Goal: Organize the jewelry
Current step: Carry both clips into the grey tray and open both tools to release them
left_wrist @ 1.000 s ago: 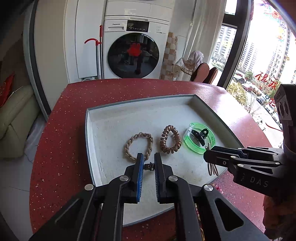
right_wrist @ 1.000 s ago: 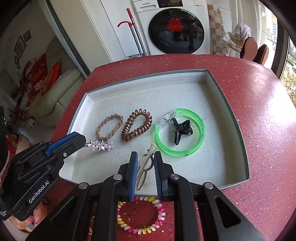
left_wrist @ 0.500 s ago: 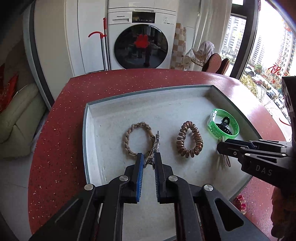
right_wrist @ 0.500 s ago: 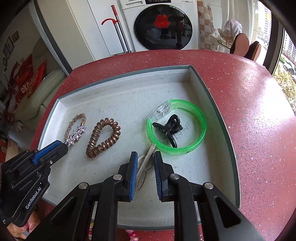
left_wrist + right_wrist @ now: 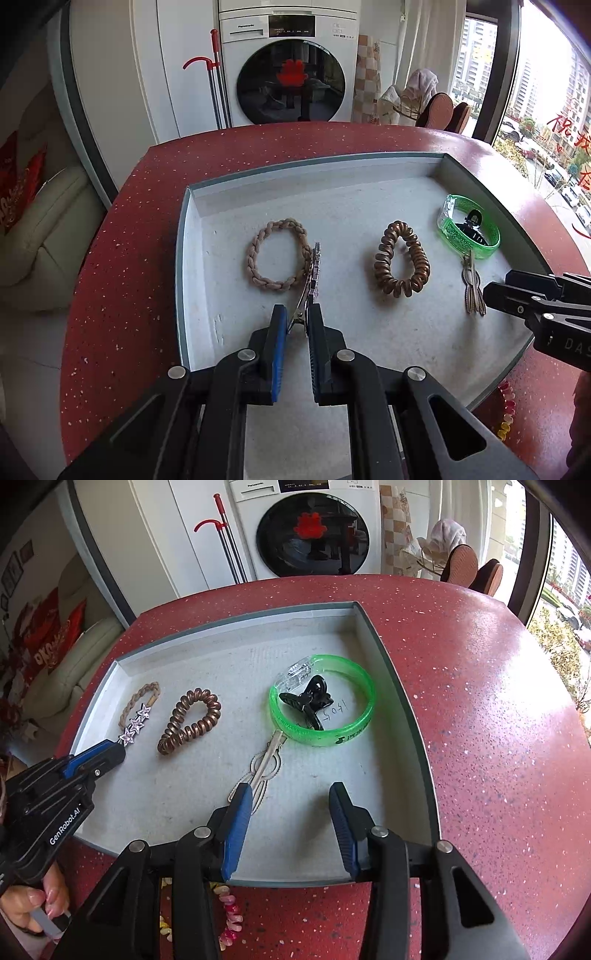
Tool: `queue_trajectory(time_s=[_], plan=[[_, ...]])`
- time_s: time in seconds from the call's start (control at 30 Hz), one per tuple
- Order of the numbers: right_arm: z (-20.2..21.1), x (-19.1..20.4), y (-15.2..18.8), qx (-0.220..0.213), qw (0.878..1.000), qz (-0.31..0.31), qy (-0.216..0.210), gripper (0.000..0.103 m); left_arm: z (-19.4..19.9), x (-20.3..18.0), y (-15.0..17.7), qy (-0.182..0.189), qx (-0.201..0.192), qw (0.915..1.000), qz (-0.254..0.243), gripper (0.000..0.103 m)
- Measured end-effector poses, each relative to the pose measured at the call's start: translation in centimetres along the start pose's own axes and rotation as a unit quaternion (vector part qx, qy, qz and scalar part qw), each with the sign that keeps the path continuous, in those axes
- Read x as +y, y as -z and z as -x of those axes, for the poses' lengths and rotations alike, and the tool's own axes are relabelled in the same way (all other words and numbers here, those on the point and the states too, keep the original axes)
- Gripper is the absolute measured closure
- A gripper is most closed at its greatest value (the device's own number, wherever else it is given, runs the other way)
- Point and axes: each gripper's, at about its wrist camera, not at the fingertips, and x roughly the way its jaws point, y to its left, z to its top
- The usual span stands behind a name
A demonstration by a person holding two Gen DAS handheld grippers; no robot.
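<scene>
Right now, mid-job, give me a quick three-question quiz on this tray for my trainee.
1. True or false: the black claw clip lies inside the green bangle.
2. What does the left gripper hold? A) star hair clip B) copper coil tie C) braided tie
3. Fill in: the right gripper has jaws that are ___, with the silver clip lying on the tray.

Key: 1 true; 2 A; 3 opening

- I see a glossy speckled red table, stone-like.
- My tray looks matt grey, its floor faintly rough.
- Translucent green plastic bangle, shiny.
- Braided cloth hair tie; coppery glossy coil tie.
</scene>
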Motion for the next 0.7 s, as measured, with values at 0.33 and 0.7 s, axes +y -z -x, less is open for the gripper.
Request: queue_trajectory(time_s=[0.33, 0.7], plan=[[1.7, 0.2, 0.6, -0.017, 1.000, -0.019, -0.010, 0.056, 1.7, 0.3, 0.1, -0.001, -0.012, 0.9999, 0.010, 0.074], [5.1, 0.9, 0.9, -0.047, 0.999, -0.020, -0.016, 0.044, 5.5, 0.9, 0.0, -0.006, -0.067, 0.9973, 0.030, 0.000]])
